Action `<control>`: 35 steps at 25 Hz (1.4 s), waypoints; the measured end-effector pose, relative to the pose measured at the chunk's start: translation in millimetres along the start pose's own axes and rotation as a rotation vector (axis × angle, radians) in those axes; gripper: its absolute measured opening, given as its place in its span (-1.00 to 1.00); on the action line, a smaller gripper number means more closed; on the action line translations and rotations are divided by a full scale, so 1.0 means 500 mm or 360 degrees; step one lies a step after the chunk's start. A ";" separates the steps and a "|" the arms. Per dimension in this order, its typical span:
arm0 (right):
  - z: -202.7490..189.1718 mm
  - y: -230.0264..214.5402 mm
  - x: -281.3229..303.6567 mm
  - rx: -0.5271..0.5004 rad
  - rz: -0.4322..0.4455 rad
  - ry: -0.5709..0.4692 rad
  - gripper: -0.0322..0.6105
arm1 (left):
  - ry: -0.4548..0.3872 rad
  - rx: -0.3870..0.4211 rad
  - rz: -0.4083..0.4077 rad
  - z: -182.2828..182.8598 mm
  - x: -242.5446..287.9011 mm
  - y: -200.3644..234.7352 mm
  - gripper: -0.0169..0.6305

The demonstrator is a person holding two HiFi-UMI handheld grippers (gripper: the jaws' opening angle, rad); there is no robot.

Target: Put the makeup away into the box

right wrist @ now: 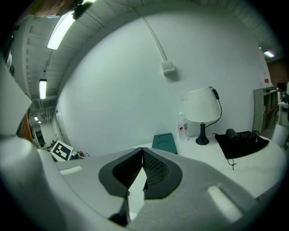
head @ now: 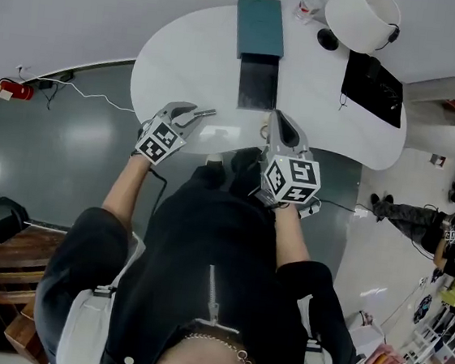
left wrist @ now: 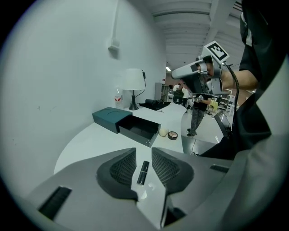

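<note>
A teal box (head: 260,26) lies on the white table (head: 184,58) with its black drawer (head: 258,83) pulled out towards me. In the left gripper view the drawer (left wrist: 142,128) stands open and looks empty. Beside its near corner sit a cream round piece (left wrist: 163,132) and a small round compact (left wrist: 173,135). A black lipstick tube (left wrist: 142,173) lies on the table between the jaws of my left gripper (left wrist: 143,163), with a gap on each side, so this gripper is open. My right gripper (right wrist: 143,152) hangs over the table's near edge, shut with nothing in it.
A white lamp (head: 362,17), a water bottle (head: 311,5) and a black bag (head: 373,88) stand at the table's far right. The wall runs close behind the table. A person (head: 419,215) stands on the floor to the right.
</note>
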State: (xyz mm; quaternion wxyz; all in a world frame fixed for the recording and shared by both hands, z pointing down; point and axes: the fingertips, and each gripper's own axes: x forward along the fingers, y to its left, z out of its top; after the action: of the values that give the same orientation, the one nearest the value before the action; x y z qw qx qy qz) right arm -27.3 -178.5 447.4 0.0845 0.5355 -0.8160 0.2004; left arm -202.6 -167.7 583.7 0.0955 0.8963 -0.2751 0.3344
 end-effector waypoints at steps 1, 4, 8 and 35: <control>-0.002 -0.002 0.002 0.0003 -0.0002 0.0004 -0.88 | 0.0023 0.0012 -0.0006 -0.003 0.004 0.002 -0.65; -0.005 -0.011 0.011 0.0006 0.0002 0.0022 -0.88 | 0.0084 0.0047 -0.0037 -0.015 0.024 0.007 -0.53; -0.007 -0.024 0.024 0.0005 0.0008 0.0041 -0.88 | 0.0153 0.0084 -0.0073 -0.024 0.045 0.017 -0.41; -0.050 -0.094 0.005 0.0047 -0.0090 0.0083 -0.88 | 0.0671 0.0390 -0.0312 -0.165 0.185 -0.013 -0.52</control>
State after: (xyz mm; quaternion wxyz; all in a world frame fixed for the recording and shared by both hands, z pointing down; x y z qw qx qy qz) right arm 12.5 -186.6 482.3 0.1034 0.5541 -0.7951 0.2238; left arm -186.5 -172.4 706.7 0.0734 0.8341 -0.1186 0.5337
